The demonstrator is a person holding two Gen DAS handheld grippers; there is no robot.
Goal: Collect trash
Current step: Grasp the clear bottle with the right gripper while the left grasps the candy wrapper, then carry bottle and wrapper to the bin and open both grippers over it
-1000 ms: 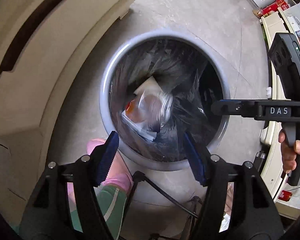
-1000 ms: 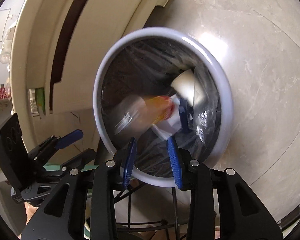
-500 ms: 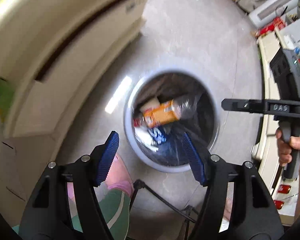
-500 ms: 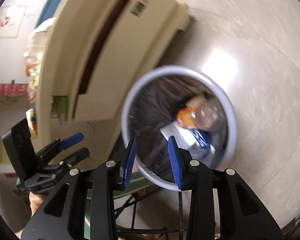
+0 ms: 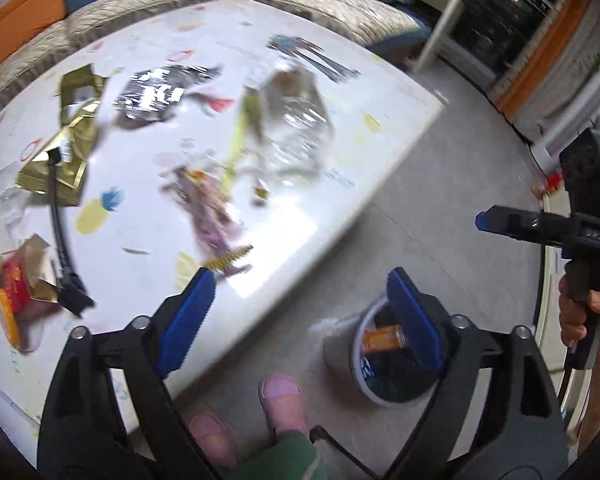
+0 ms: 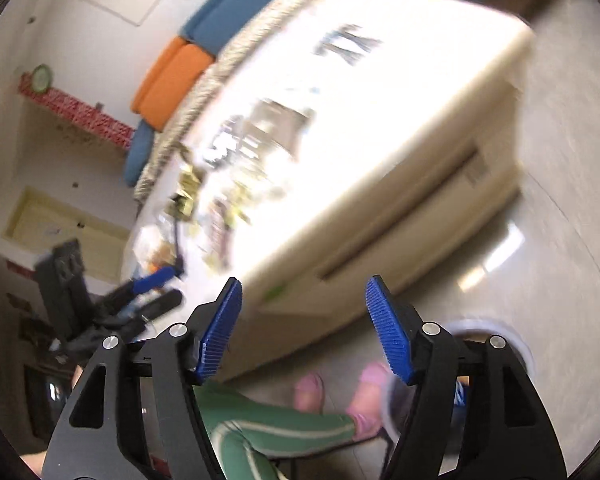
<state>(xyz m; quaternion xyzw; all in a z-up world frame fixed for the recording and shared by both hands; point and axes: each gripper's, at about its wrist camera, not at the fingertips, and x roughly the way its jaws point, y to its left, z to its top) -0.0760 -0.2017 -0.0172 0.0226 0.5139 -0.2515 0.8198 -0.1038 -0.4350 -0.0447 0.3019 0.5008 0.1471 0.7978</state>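
Trash (image 5: 72, 148) litters the tabletop (image 5: 340, 152) — left gripper (image 5: 300, 312) and right gripper (image 6: 304, 328) angle downward, jaws opening, empty.

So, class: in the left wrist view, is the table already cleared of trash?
No: wrappers, among them a gold wrapper and a silver wrapper, lie on the table.

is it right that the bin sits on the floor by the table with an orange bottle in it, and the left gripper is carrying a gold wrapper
Not quite. The left gripper carries nothing: its jaws are opening with nothing between them. The gold wrapper lies on the table, as the left wrist view shows. The bin is on the floor, orange bottle inside.
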